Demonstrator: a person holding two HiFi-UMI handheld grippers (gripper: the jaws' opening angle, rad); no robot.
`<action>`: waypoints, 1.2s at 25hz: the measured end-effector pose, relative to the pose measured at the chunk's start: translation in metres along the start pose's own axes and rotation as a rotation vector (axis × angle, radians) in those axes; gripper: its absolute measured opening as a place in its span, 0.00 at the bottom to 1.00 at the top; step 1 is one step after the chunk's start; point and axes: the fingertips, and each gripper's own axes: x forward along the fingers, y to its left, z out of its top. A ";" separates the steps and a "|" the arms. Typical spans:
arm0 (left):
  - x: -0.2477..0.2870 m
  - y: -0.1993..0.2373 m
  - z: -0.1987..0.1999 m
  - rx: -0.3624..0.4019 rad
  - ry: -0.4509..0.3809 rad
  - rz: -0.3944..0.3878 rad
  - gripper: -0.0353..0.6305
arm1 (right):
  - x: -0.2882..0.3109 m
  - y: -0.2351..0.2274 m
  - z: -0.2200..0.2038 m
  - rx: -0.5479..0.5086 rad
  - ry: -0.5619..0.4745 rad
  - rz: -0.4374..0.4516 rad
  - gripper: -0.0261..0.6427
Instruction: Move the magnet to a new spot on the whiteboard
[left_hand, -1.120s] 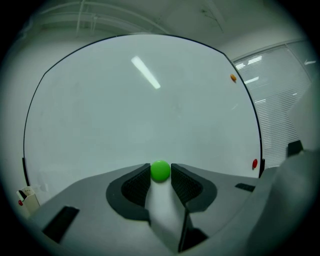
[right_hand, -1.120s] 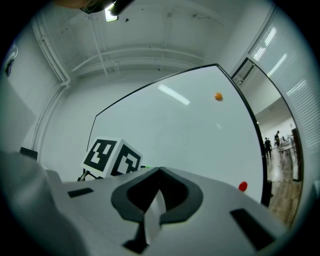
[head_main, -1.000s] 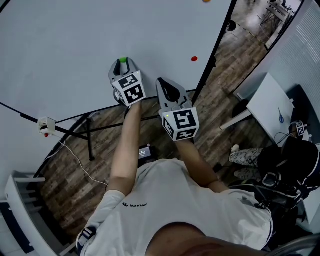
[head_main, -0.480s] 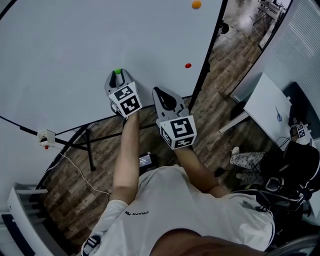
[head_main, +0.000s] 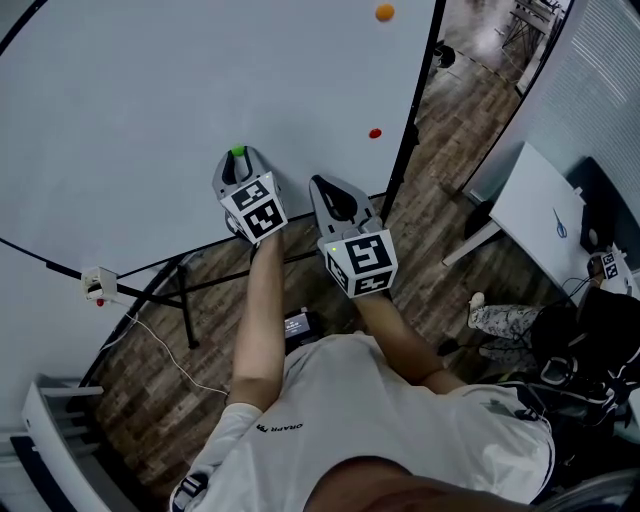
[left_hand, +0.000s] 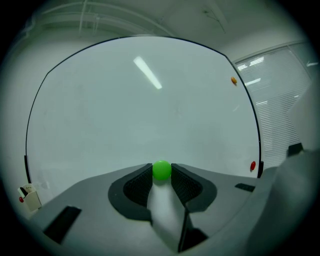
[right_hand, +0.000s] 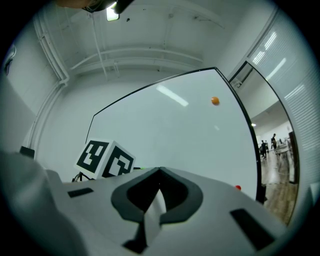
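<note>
My left claw (head_main: 238, 160) grasps the green magnet (left_hand: 161, 170) between ribbed dark pads, at the lower part of the smooth whiteboard (head_main: 150, 90), left of a red magnet (head_main: 375, 133). It looks like a glossy ball, so I see no long axis. My right claw (right_hand: 159, 172) is clenched and empty, just to the right.

Head cam looks steeply down from just in front of the whiteboard (head_main: 150, 100). Both gripper cams face it roughly level, left one closest; all three catch its orange magnet (head_main: 385, 12), I think.
</note>
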 end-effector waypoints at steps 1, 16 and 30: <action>-0.001 0.000 0.000 -0.001 -0.002 -0.002 0.23 | 0.000 0.001 0.000 0.000 0.000 0.000 0.06; -0.033 0.003 0.017 -0.016 -0.057 -0.045 0.23 | -0.004 0.005 0.002 0.004 -0.009 -0.013 0.06; -0.061 -0.005 0.027 -0.009 -0.095 -0.080 0.23 | -0.007 0.005 0.002 0.006 -0.012 -0.016 0.06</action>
